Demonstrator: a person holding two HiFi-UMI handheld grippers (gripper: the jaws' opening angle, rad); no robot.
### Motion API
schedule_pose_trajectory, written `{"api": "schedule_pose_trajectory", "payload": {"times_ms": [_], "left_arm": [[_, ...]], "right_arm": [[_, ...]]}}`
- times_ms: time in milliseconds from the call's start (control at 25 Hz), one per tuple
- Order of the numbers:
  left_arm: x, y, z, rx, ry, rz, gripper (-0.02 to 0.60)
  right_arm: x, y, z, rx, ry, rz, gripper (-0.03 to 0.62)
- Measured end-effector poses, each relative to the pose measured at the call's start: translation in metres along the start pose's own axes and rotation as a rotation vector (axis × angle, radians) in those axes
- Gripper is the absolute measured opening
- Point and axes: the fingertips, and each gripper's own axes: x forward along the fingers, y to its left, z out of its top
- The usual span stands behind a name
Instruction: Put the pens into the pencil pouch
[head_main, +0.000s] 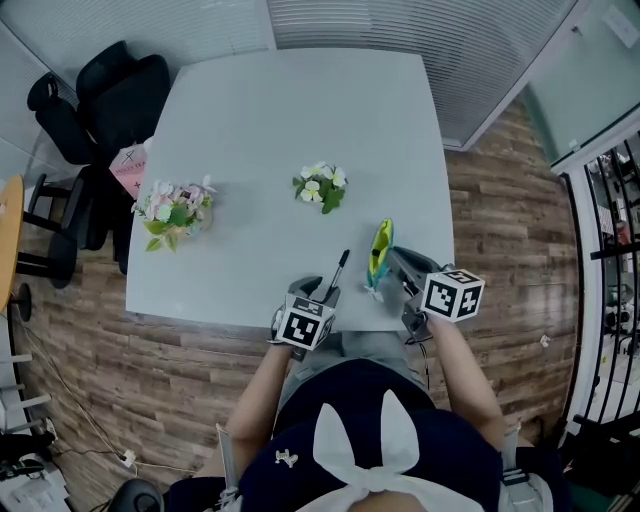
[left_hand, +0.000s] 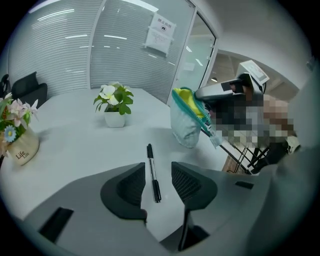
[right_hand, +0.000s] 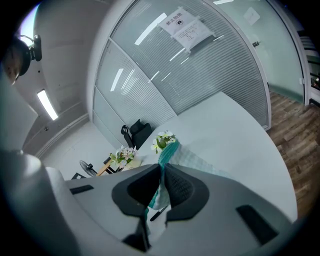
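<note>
The light, stiff black pen (left_hand: 151, 167) lies on the table (left_hand: 75, 145) between the open fingers of the left gripper (left_hand: 157, 175), and looks best pinched mid-barrel. The fingers of the right gripper (right_hand: 162, 182) are pinched on the rim of the floppy pencil pouch (right_hand: 170, 150).

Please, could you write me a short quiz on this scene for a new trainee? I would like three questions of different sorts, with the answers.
1. True or false: the left hand-held gripper already grips the pen.
2. What does the right hand-held gripper pinch? A) a notebook B) the pencil pouch C) the pen
3. Fill in: besides pen and pouch, the table bears ___ flower pots.

Key
1. False: its jaws stand apart on either side of the pen, which lies on the table.
2. B
3. two
</note>
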Motion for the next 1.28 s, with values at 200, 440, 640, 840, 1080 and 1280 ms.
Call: {"api": "schedule_pose_trajectory", "payload": {"times_ms": [200,440,640,840,1080,1280], "left_arm": [[0.011,-0.001,-0.022,-0.015,0.050,0.004,0.155],[0.026,0.000,-0.043,-0.029,0.096,0.018,0.155],[0.035,-0.003,-0.051,-0.037,0.118,0.016,0.155],[0.044,0.001,-0.061,-0.048,0.148,0.030,0.155],[0.043,0.004,-0.061,-0.037,0.164,0.057,0.137],[0.043,0.009,-0.063,0.000,0.181,0.109,0.075]], "right_arm": [[-0.001,-0.001,0.000,-0.006,-0.001,-0.004,0.038],[-0.002,-0.003,0.003,-0.015,0.002,-0.011,0.038],[-0.004,-0.005,0.003,-0.014,0.002,-0.011,0.038],[-0.005,-0.006,0.000,-0.008,0.000,-0.009,0.038],[-0.005,-0.005,-0.001,-0.006,0.000,-0.001,0.038],[-0.006,-0.005,-0.002,-0.004,-0.002,0.003,0.038]]}}
